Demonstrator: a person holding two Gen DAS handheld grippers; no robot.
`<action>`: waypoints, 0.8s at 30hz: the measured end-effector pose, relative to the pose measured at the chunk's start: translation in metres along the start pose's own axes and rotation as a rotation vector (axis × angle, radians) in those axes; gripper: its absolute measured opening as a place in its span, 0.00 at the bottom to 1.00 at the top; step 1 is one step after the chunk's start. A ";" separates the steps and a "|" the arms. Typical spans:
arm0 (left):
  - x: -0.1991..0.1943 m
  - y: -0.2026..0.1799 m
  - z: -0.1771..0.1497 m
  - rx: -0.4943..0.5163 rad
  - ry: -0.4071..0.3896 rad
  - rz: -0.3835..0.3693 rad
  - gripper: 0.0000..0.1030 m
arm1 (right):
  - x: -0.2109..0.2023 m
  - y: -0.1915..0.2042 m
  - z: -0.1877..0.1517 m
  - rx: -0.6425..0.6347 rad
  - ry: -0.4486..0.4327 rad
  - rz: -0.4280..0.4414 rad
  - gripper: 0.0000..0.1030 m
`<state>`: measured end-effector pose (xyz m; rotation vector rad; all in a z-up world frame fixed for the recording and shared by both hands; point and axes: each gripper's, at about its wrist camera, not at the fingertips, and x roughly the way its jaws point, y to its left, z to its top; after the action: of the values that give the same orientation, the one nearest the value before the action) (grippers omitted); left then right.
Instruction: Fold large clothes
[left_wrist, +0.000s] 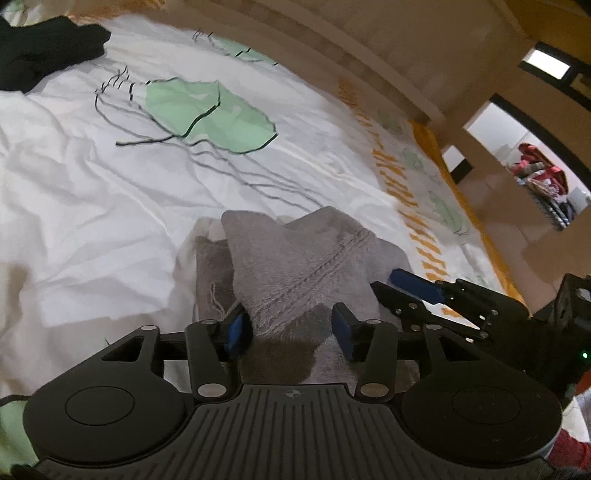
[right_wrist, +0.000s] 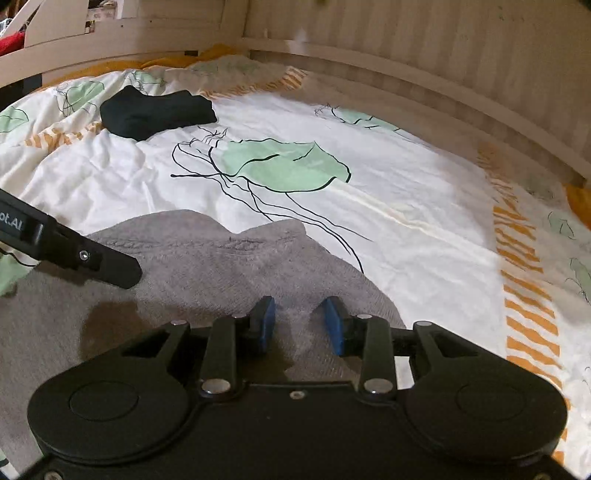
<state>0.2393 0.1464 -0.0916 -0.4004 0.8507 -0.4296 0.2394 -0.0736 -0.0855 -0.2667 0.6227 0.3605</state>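
A grey fleecy garment (left_wrist: 295, 258) lies bunched and partly folded on the bed, with a darker patch (left_wrist: 291, 354) near me. My left gripper (left_wrist: 291, 328) stands open low over it; a raised fold of the grey cloth sits between the blue pads (left_wrist: 236, 328), the right pad clear of it. In the right wrist view the same grey garment (right_wrist: 221, 266) spreads flat. My right gripper (right_wrist: 298, 323) is open just above its near right edge, cloth under the gap. From the left wrist view the right gripper (left_wrist: 386, 280) rests at the garment's right side. One left-gripper finger (right_wrist: 110, 269) reaches in from the left.
A white duvet (right_wrist: 406, 184) with green leaf prints and orange striped borders covers the bed. A folded black garment (right_wrist: 159, 110) lies at the far left (left_wrist: 48, 48). A pale wooden bed rail (right_wrist: 406, 74) runs along the far side. Beyond the bed's right edge is a doorway (left_wrist: 539, 177).
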 end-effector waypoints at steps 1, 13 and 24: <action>-0.004 0.000 0.000 0.005 -0.018 -0.005 0.55 | -0.002 -0.004 0.000 0.007 -0.010 0.008 0.43; -0.013 0.024 -0.006 -0.112 0.015 -0.038 0.89 | -0.034 -0.087 -0.012 0.374 -0.048 0.224 0.99; 0.023 0.031 -0.014 -0.139 0.141 -0.067 0.98 | 0.021 -0.125 -0.068 0.752 0.117 0.562 1.00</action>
<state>0.2480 0.1586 -0.1303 -0.5332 1.0094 -0.4662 0.2707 -0.2050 -0.1347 0.6247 0.9017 0.6206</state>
